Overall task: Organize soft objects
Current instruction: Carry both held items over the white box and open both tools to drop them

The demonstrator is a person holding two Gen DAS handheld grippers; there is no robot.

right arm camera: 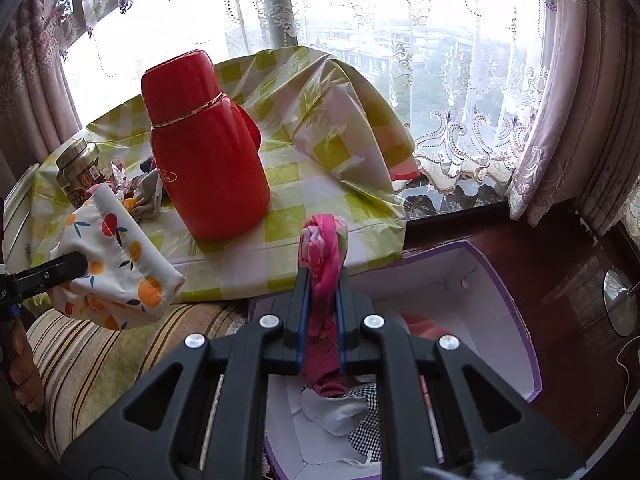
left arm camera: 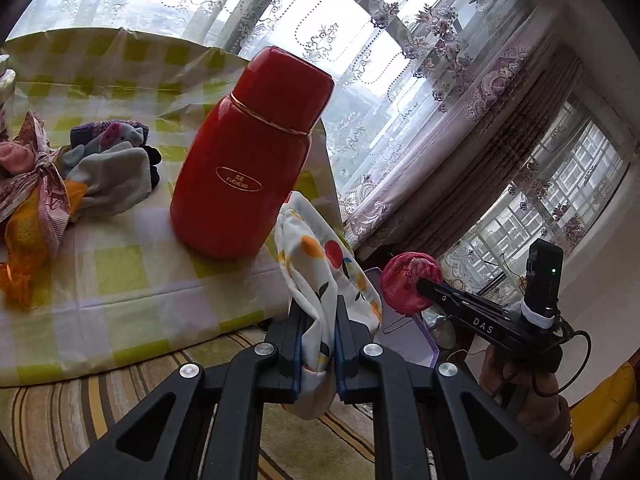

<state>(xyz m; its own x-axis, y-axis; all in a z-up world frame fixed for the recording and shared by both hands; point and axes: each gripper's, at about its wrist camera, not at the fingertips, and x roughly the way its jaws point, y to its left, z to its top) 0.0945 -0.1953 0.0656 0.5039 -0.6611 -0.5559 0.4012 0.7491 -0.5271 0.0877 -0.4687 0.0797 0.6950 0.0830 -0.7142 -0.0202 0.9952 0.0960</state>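
Both grippers are mid-carry, each loaded with one soft item on its way from the desk (right arm camera: 320, 184) to the purple-edged box (right arm camera: 516, 280) that sits low beside it. The left gripper (left arm camera: 318, 320) has its fingers clamped on a white fruit-print cloth (left arm camera: 320, 256), which bunches up between the pads and hangs just off the desk's near edge. The right gripper (right arm camera: 322, 300) has its fingers clamped on a pink cloth (right arm camera: 324, 240), and in the right wrist view it is held above the open box, where a checked fabric (right arm camera: 366, 420) and other pale pieces already lie. The next move, as I judge it, calls for lowering the pink cloth into the box and parting the fingers, then bringing the fruit-print cloth across and doing the same; the two grippers are near each other, so one should probably go first. More soft things wait on the desk: a heap of socks and rags (left arm camera: 100, 160) beyond the tall red flask (left arm camera: 248, 152). That flask stands upright between the heap and the box side, and a dark jar (right arm camera: 80, 172) stands near the heap, so later reaches will have to go round both.
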